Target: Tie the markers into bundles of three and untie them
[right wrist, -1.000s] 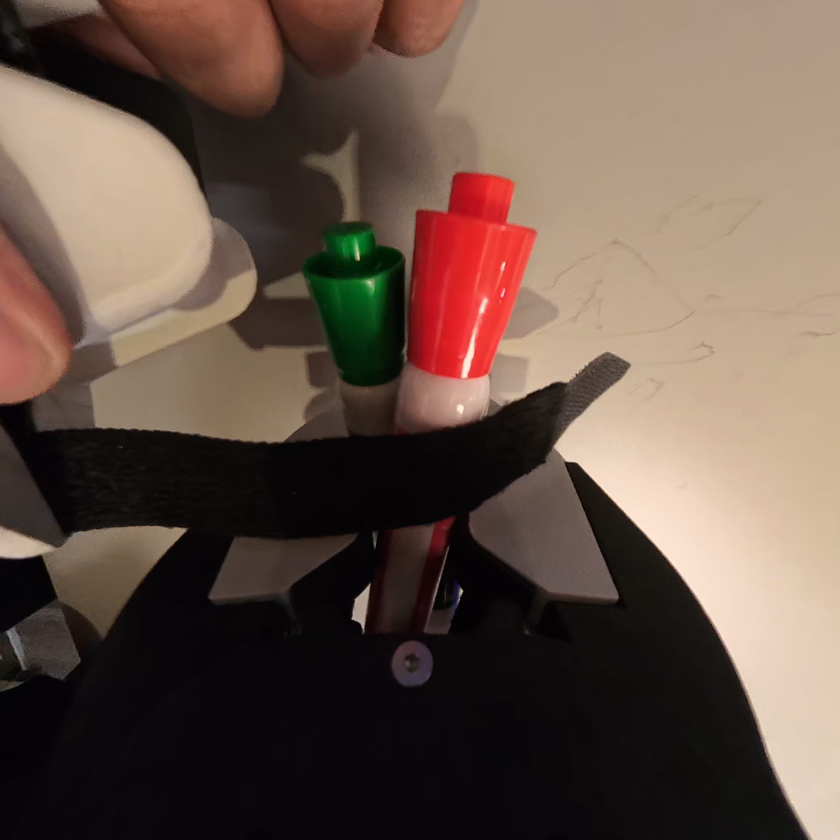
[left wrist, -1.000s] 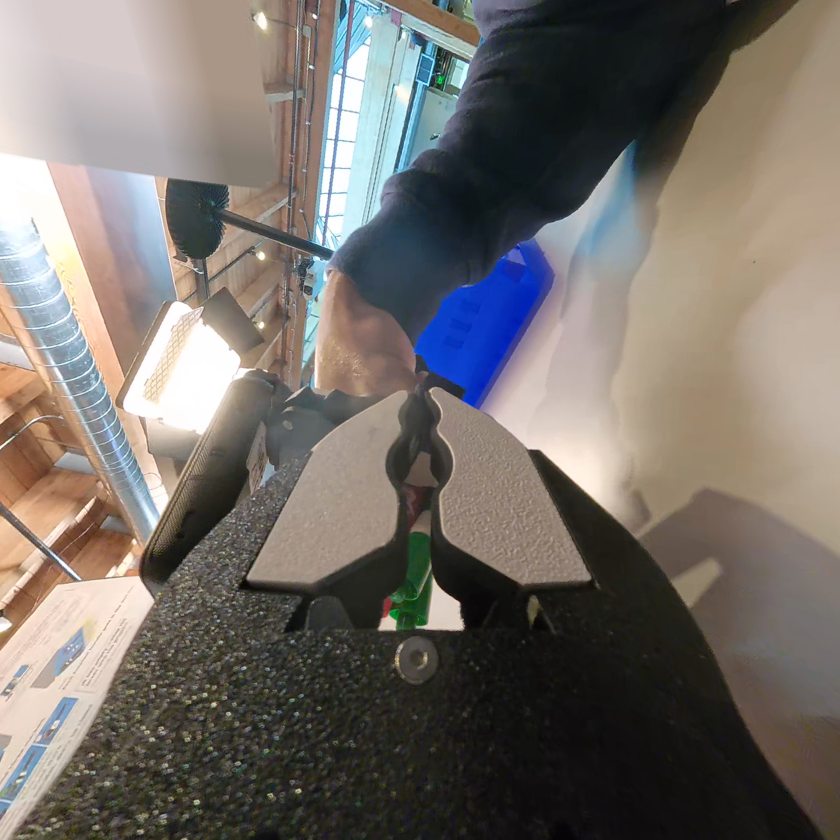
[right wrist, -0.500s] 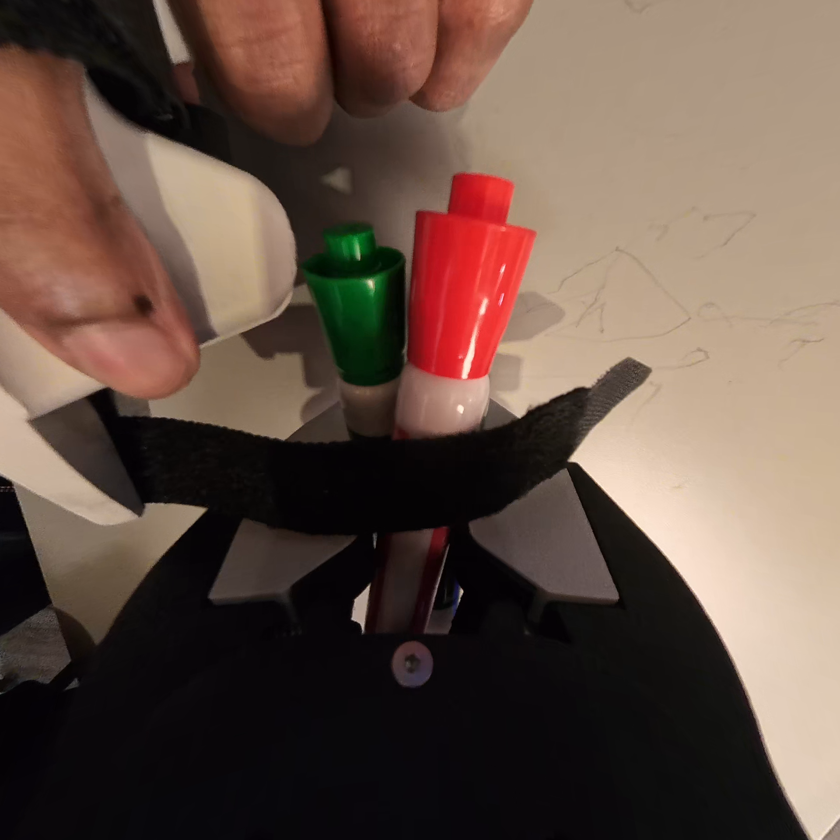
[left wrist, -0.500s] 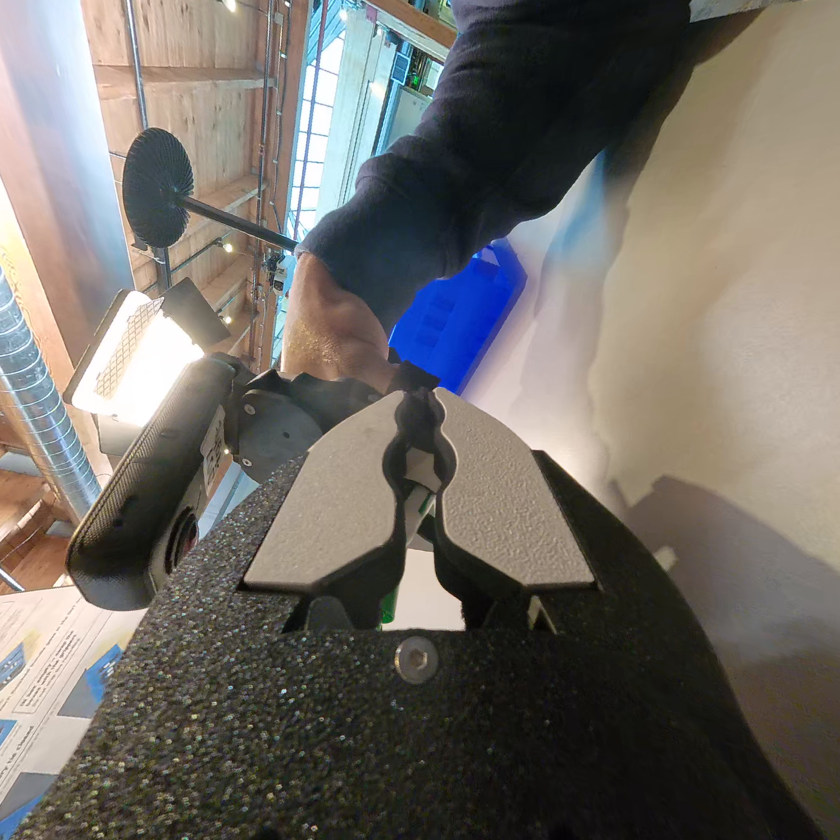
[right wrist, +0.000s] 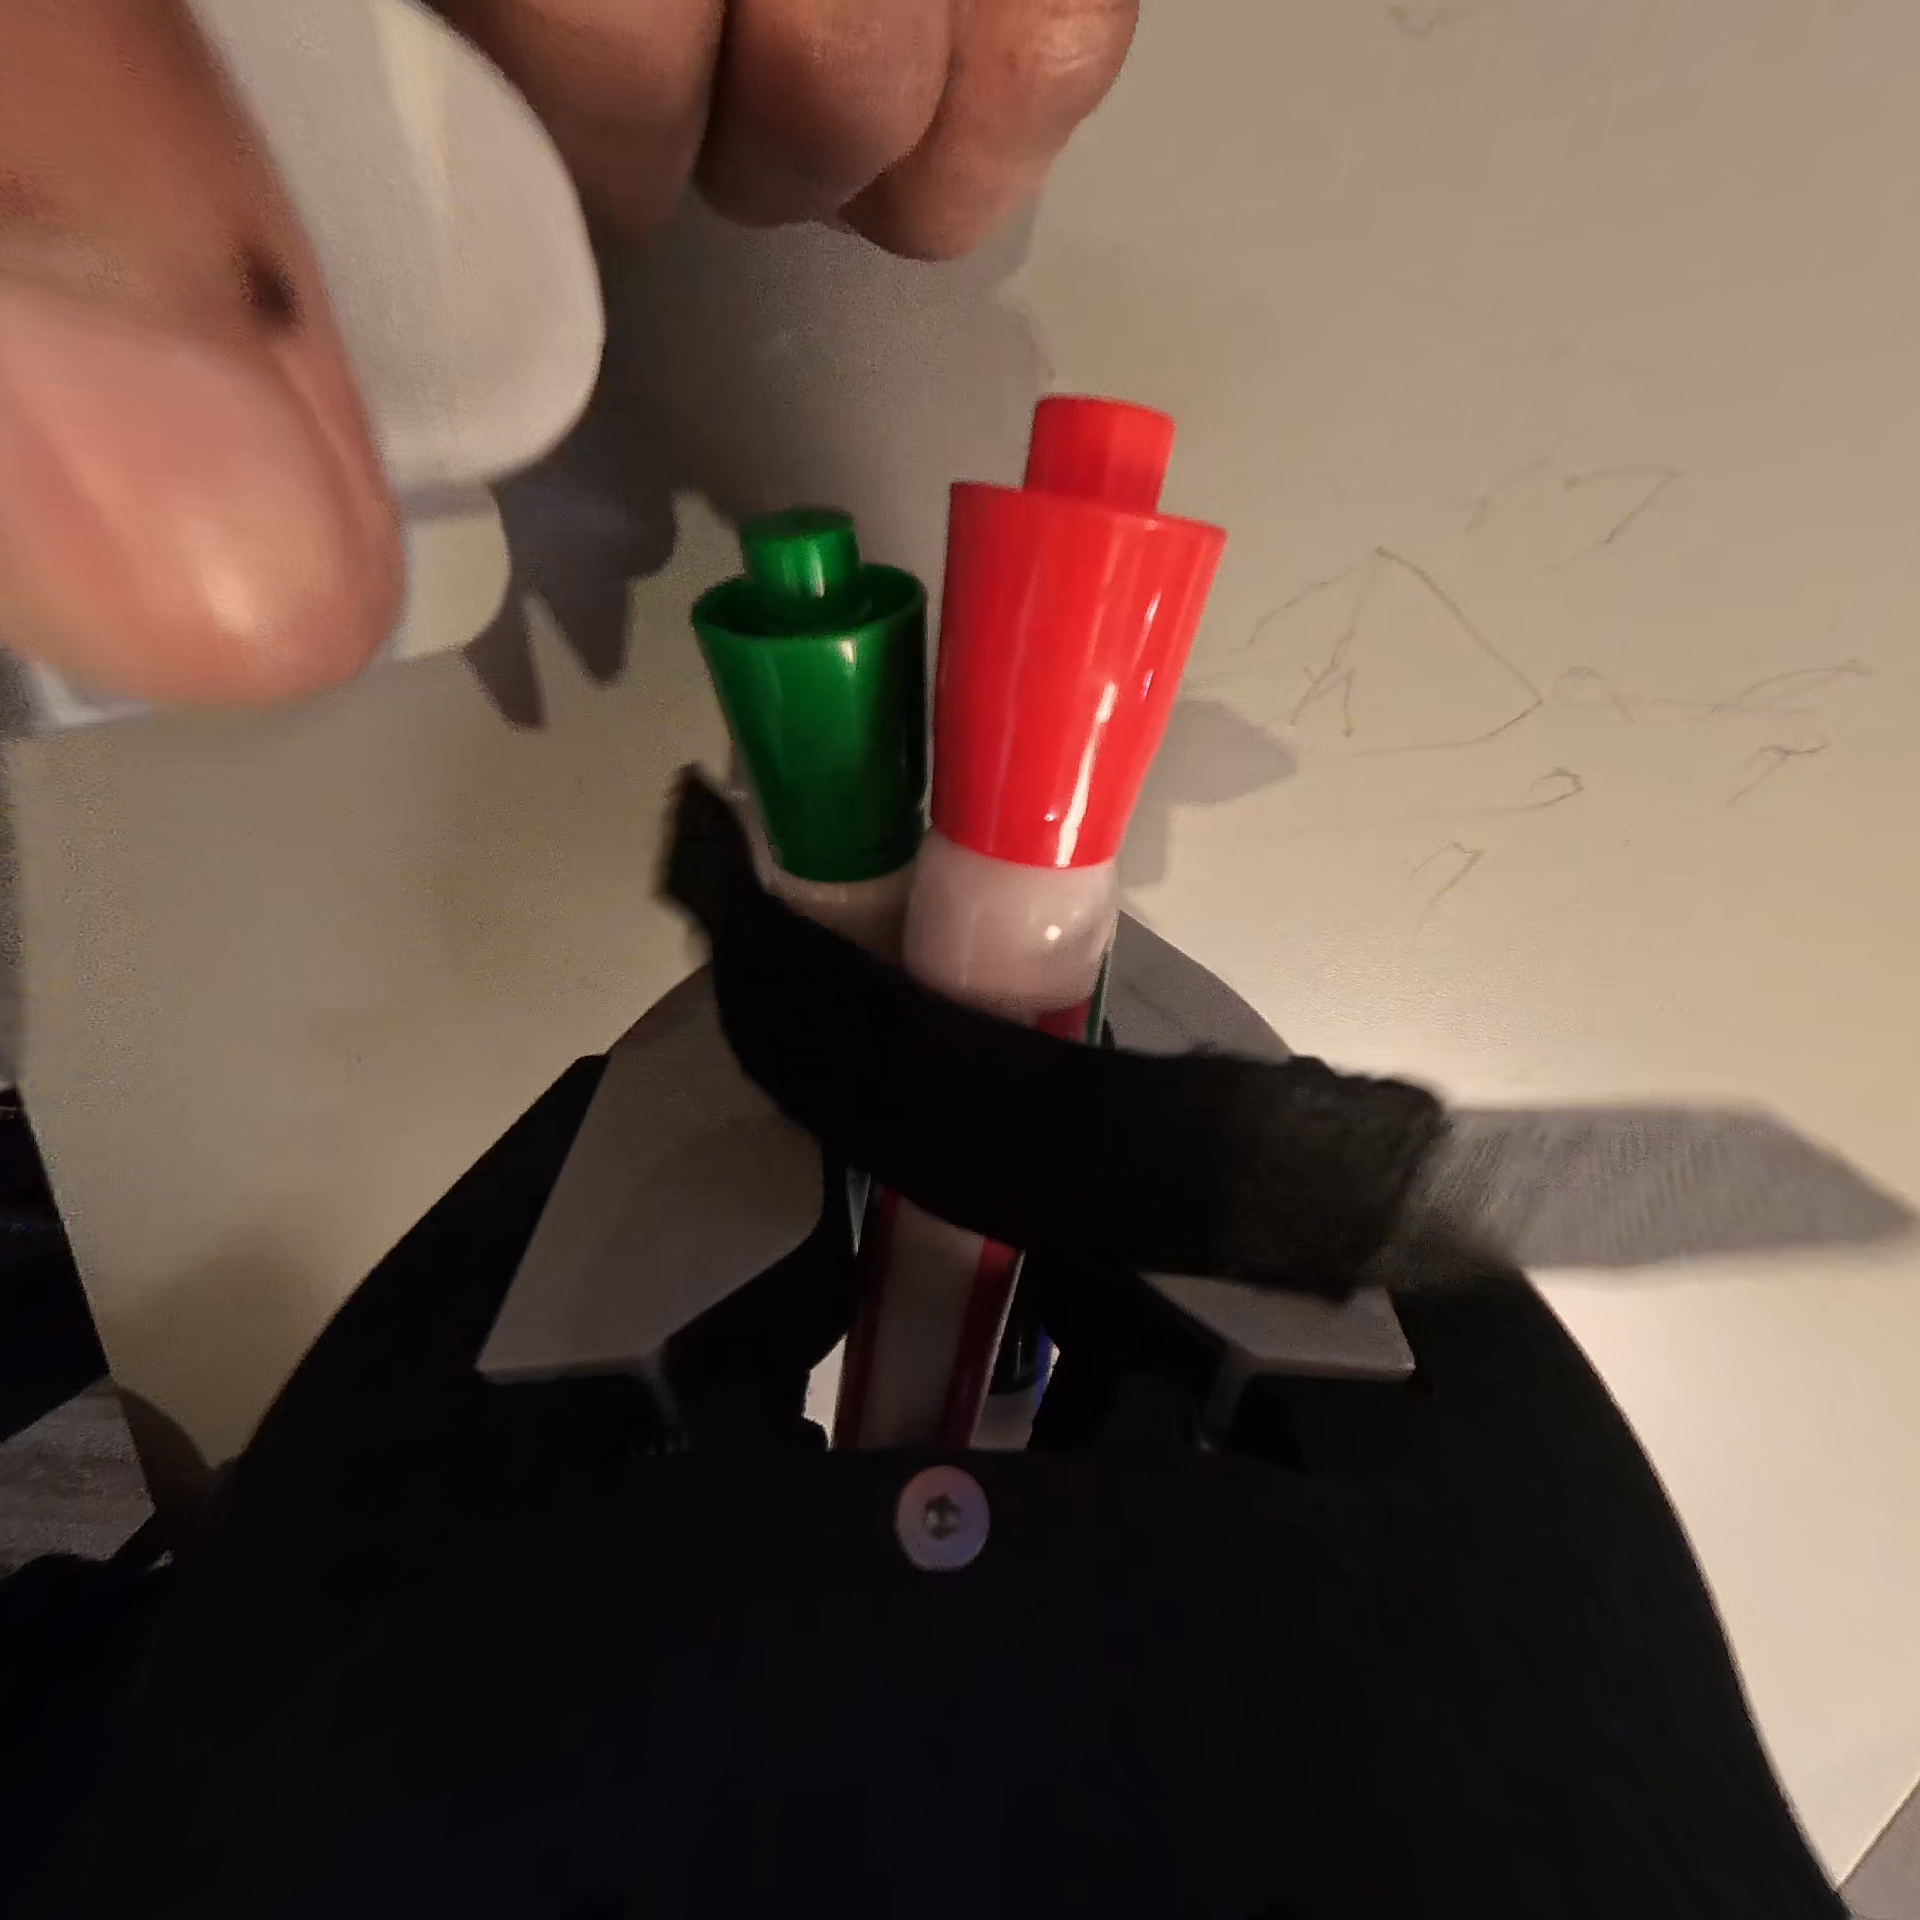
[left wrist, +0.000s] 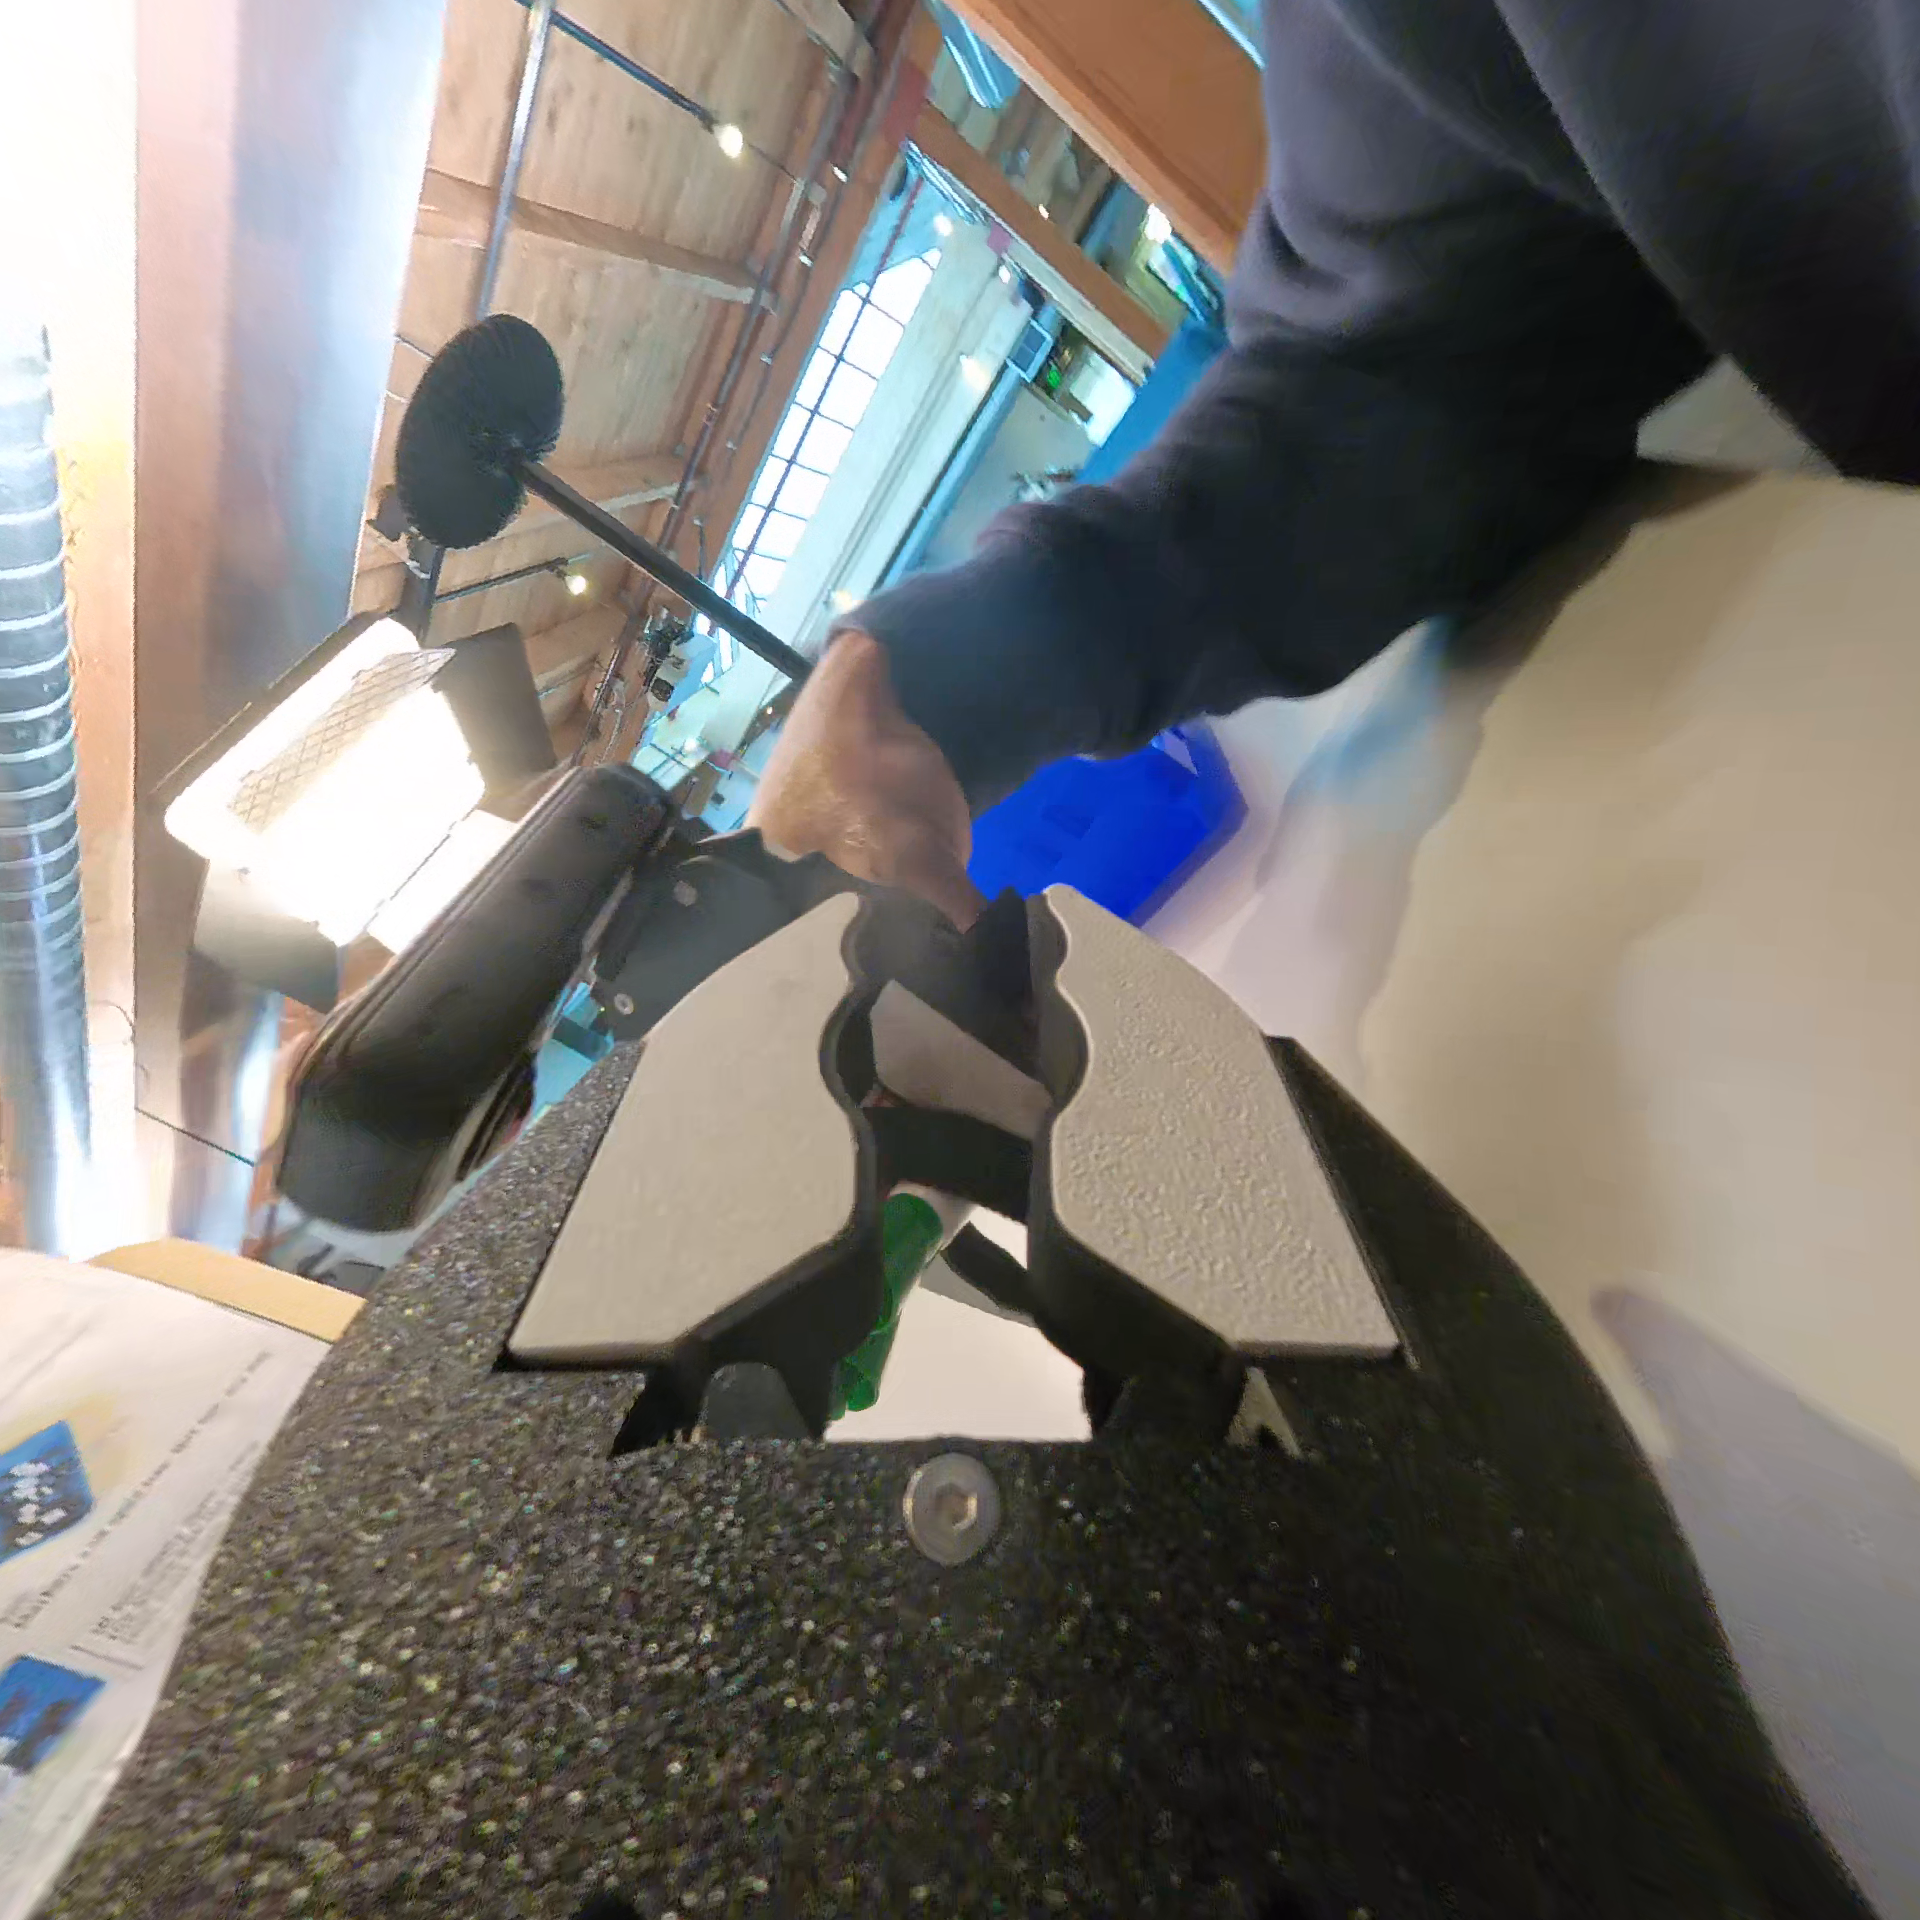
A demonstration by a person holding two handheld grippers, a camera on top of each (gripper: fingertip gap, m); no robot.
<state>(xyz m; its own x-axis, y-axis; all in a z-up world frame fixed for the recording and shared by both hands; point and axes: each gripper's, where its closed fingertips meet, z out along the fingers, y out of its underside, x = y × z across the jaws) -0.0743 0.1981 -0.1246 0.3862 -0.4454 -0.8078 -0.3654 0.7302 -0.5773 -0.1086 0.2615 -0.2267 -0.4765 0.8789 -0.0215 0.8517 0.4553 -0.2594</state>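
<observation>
Bare table (right wrist: pixel 1507 312) lies open from 12 to 4 o'clock of the markers (right wrist: pixel 1070 675); a hand (right wrist: pixel 177 436) blocks 10 o'clock, strap (right wrist: pixel 1039 1122) crosses below.

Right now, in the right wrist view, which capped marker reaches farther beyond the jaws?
The red-capped marker; its cap tip stands beyond the green-capped marker beside it.

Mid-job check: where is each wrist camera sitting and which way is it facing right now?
Left wrist view: on the left gripper, tipped sideways toward wooden ceiling and white table; shows right hand, dark sleeve.
Right wrist view: on the right gripper, facing down at the table; jaws clamp red-capped white marker and green-capped white marker; left hand above.
Shared: the green-capped white marker, black fabric strap.
</observation>
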